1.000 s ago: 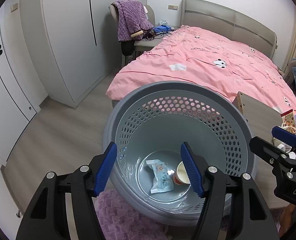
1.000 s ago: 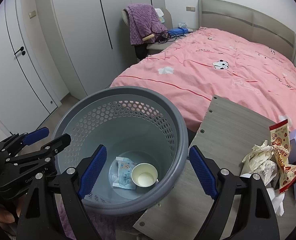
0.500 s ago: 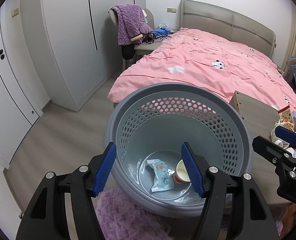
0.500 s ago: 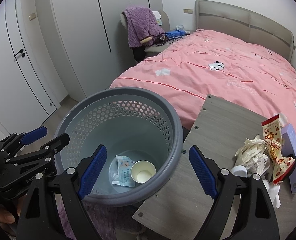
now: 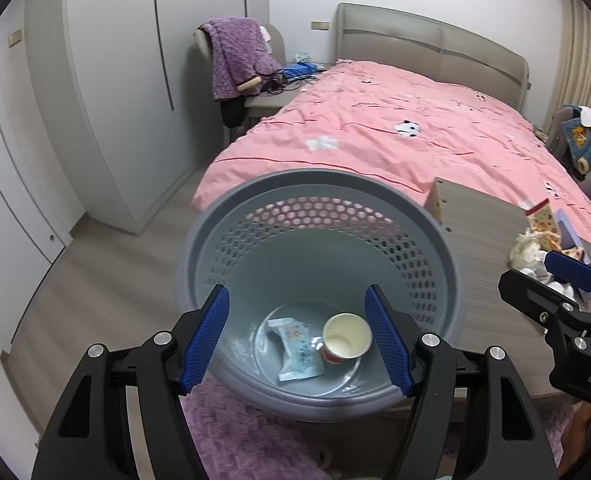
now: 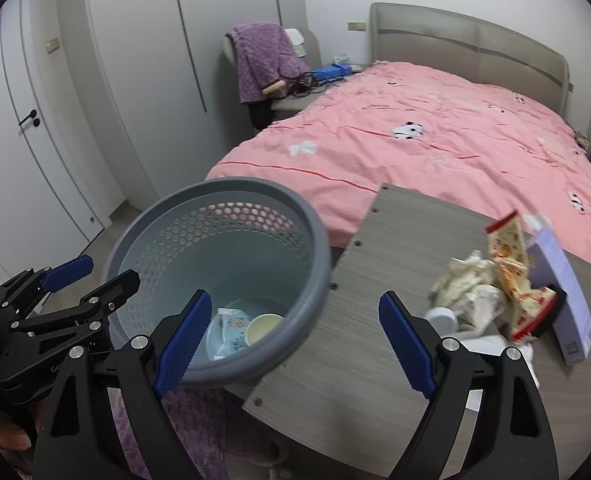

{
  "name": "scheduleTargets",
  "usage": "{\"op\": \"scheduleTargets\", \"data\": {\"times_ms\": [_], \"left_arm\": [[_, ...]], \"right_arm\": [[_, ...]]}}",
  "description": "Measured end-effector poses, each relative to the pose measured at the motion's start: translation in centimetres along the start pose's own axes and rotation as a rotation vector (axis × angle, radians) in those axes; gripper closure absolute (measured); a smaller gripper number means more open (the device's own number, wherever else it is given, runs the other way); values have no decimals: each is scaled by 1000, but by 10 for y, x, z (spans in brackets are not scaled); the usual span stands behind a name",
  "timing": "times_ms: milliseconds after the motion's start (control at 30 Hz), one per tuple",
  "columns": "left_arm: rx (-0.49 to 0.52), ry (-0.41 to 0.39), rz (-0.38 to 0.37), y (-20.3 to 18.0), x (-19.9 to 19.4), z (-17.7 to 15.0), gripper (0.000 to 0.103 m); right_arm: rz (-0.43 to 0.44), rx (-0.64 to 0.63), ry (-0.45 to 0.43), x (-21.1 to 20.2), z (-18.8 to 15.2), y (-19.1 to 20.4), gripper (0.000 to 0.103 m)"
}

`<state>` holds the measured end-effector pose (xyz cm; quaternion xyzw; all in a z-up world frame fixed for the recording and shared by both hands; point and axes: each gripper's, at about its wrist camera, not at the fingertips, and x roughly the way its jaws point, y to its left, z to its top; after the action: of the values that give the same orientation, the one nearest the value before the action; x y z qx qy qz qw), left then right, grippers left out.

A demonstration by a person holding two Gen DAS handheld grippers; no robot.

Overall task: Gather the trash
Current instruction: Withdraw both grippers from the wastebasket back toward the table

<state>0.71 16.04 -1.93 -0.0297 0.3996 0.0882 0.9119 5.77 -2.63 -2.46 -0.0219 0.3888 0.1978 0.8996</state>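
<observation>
A grey perforated basket (image 5: 319, 184) (image 6: 215, 192) stands on the floor beside a wooden table (image 6: 395, 264). Inside lie a blue wet-wipe packet (image 5: 297, 354) (image 6: 231, 334) and a paper cup (image 5: 345, 338) (image 6: 261, 326). My left gripper (image 5: 297, 340) is open and empty above the basket's near rim. My right gripper (image 6: 293, 340) is open and empty over the table's left edge. On the table's right lie crumpled tissues (image 6: 465, 280), a red snack wrapper (image 6: 513, 272), a white cup (image 6: 443, 318) and a lilac box (image 6: 561, 280).
A bed with a pink duvet (image 5: 395, 136) lies behind the table. A chair with a purple blanket (image 5: 235, 60) stands by the white wardrobe (image 5: 115, 80). A purple rug (image 5: 235, 440) lies under the basket. A stuffed toy (image 5: 583, 140) sits far right.
Both grippers have drawn back and risen a little from the basket. The right gripper has swung to the right, bringing more of the table and its trash into view.
</observation>
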Motion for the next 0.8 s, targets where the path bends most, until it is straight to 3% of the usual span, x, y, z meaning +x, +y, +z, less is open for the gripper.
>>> {"op": "scheduleTargets", "data": {"times_ms": [800], "left_arm": [[174,-19,-189,-110,-29,-4,36]], "right_arm": [[-164,201,-77,-79,-51,-102,18]]}}
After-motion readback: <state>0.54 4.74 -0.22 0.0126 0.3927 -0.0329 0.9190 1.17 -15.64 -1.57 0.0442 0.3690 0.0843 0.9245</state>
